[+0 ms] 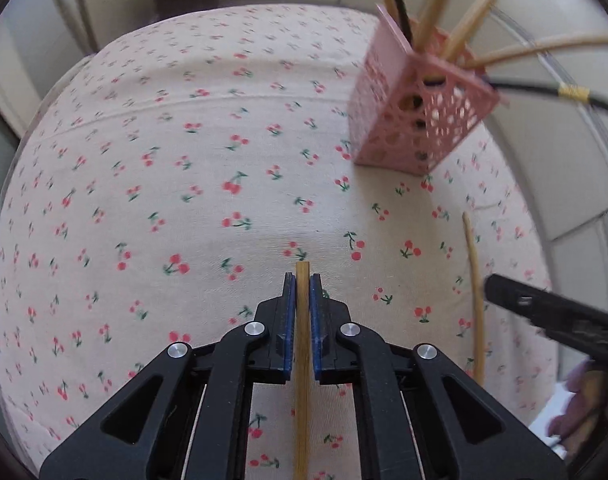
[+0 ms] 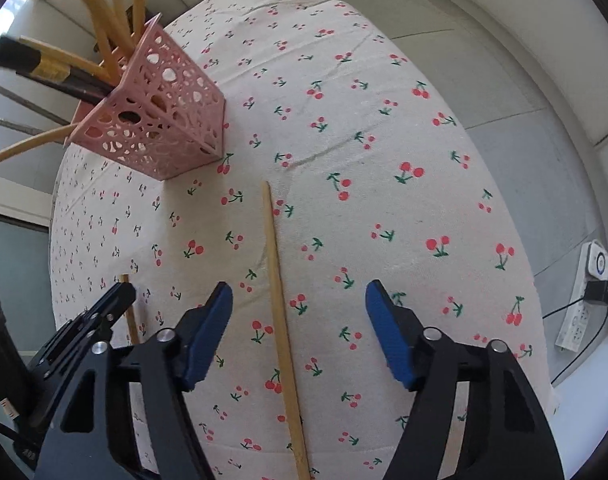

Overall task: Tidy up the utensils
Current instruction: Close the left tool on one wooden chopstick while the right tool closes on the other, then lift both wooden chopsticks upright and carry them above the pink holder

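Chopstick (image 1: pixel 302 320) clamped in left tool (image 1: pixel 303 280) | right tool (image 2: pixel 299 292) spread, straddling second chopstick (image 2: pixel 282 320)

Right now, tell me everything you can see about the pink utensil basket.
The pink utensil basket is a square, plastic-looking holder, its walls perforated with round holes. It stands on the cherry-print tablecloth, apart from both grippers. Several pale bamboo chopsticks and dark ones with a yellow band lean out of its open top.
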